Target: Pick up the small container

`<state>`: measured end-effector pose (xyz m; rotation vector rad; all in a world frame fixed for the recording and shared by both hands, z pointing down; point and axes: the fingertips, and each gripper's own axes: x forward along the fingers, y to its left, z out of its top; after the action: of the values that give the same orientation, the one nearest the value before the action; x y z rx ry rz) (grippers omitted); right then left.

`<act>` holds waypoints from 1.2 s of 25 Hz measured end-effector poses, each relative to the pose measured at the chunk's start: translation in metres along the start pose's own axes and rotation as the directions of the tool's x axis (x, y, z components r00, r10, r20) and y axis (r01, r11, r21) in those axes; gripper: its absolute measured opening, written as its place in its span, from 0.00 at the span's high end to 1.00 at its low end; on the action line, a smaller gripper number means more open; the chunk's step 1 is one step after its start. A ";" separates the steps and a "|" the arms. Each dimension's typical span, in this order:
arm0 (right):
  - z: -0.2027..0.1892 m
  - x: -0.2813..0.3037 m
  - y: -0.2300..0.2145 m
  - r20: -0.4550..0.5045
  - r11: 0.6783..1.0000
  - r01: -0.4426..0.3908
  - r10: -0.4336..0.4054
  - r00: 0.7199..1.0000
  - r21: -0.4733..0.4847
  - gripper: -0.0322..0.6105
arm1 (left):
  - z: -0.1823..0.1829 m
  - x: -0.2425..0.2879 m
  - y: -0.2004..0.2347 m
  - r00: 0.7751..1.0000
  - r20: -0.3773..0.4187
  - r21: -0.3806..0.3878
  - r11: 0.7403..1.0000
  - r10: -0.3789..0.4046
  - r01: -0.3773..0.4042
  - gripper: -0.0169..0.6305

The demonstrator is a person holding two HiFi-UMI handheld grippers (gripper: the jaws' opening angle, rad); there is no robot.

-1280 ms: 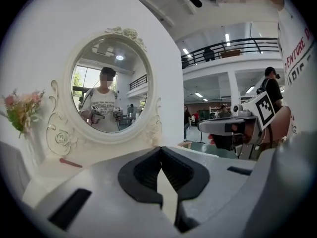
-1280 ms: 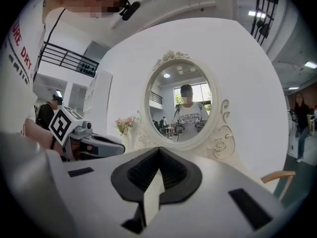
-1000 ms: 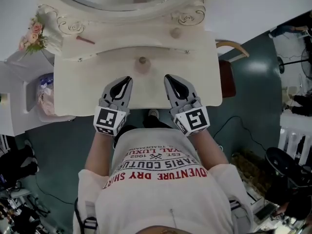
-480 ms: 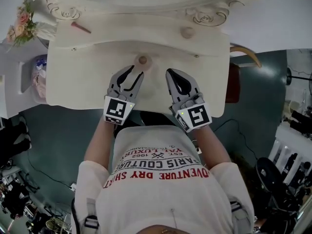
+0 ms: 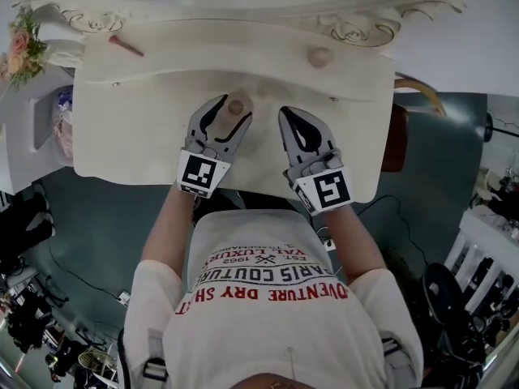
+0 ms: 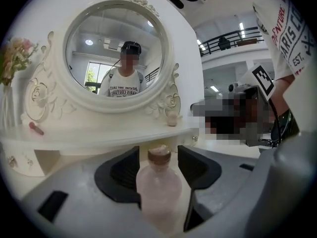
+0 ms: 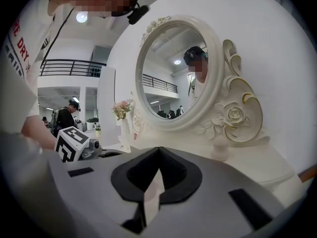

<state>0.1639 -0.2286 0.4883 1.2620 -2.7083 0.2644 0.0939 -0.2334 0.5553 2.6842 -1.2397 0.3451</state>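
On our white table at mid-frame, the small container stands between the jaws of our left claw, just opened wide; right claw closed.

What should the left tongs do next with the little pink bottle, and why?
Probably squeeze shut. The left tongs have just been opening, and the little corked bottle stands between them, not yet squeezed, so closing gently should grip it.

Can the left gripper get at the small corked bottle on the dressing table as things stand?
Probably yes. The left gripper has just been opening its jaws, and they stand apart with the bottle between them, pads not yet pressing. Nothing blocks it.
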 end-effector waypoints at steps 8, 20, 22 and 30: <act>-0.011 0.005 -0.013 -0.020 1.000 0.017 -0.017 1.000 0.014 0.95 | -0.010 0.018 0.005 1.000 -0.004 -0.020 1.000 -0.003 0.003 0.65; -0.010 0.005 -0.010 -0.029 1.000 0.028 -0.028 0.999 0.008 0.95 | -0.014 0.017 0.002 0.998 -0.055 0.026 0.999 -0.017 0.019 0.75; -0.008 0.004 -0.007 -0.030 1.000 0.030 -0.030 0.999 0.006 0.95 | -0.015 0.014 0.002 0.998 -0.067 0.024 0.999 -0.022 0.024 0.75; 0.008 0.000 0.008 -0.021 0.999 0.054 -0.054 0.998 -0.004 0.95 | -0.005 -0.004 0.000 0.994 -0.100 0.059 0.997 -0.045 0.051 0.75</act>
<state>0.1572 -0.2248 0.4800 1.3223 -2.6514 0.2656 0.0904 -0.2290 0.5593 2.7061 -1.1531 0.5107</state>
